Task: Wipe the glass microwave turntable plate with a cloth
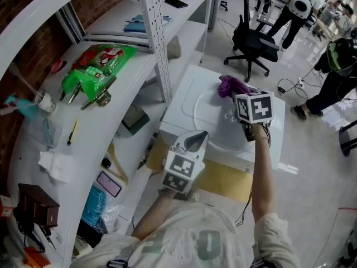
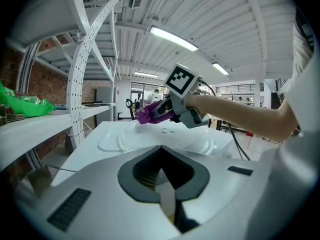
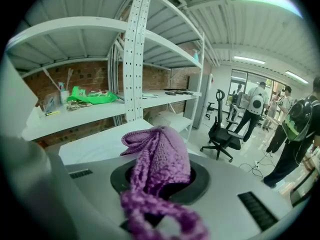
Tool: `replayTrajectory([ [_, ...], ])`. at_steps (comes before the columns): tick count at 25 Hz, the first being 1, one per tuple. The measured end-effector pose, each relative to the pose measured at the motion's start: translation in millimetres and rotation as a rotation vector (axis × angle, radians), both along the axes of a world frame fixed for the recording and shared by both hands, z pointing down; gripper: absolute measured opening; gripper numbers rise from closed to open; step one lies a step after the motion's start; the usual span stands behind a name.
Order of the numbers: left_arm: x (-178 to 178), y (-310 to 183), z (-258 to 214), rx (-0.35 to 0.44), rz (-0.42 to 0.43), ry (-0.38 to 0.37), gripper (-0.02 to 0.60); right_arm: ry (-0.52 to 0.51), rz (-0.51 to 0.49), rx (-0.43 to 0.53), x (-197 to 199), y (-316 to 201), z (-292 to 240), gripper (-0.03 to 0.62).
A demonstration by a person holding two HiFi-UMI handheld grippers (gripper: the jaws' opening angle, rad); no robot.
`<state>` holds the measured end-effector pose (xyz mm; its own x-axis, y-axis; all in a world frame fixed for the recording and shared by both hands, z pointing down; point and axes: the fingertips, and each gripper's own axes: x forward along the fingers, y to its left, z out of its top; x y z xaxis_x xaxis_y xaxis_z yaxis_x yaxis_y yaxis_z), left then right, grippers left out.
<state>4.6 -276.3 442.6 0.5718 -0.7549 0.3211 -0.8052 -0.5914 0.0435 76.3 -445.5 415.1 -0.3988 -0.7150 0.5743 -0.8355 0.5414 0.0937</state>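
Note:
The round clear glass turntable plate (image 1: 220, 128) lies flat on a white appliance top (image 1: 181, 102). At the plate's far edge my right gripper (image 1: 239, 96) is shut on a purple knitted cloth (image 1: 231, 85). In the right gripper view the cloth (image 3: 161, 159) bulges out of the jaws and hides them. My left gripper (image 1: 196, 140) hovers at the plate's near left rim, shut with nothing in it. Its own view shows the plate (image 2: 165, 139) ahead, with the cloth (image 2: 146, 113) on the far side and the closed jaws of the left gripper (image 2: 162, 186) in front.
A white shelf (image 1: 106, 121) runs along the left with a green bag (image 1: 97, 66), pliers, tissue and small items. A perforated upright post (image 1: 156, 43) stands beside the appliance. A black office chair (image 1: 254, 41) and standing people are at the far right.

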Motion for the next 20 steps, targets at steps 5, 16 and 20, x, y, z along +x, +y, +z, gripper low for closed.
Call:
replayTrajectory([
  [5, 0.4, -1.8, -0.5, 0.007, -0.017, -0.024, 0.003, 0.018, 0.081, 0.015, 37.8, 4.0, -3.5, 0.055],
  [16, -0.1, -2.6, -0.2, 0.001, -0.028, -0.036, 0.003, 0.022, 0.181, 0.026, 98.9, 51.0, -0.3, 0.055],
  [20, -0.5, -2.5, 0.9, 0.005, -0.027, -0.041, 0.003, -0.009, 0.198, 0.011, 114.3, 77.9, 2.1, 0.055],
])
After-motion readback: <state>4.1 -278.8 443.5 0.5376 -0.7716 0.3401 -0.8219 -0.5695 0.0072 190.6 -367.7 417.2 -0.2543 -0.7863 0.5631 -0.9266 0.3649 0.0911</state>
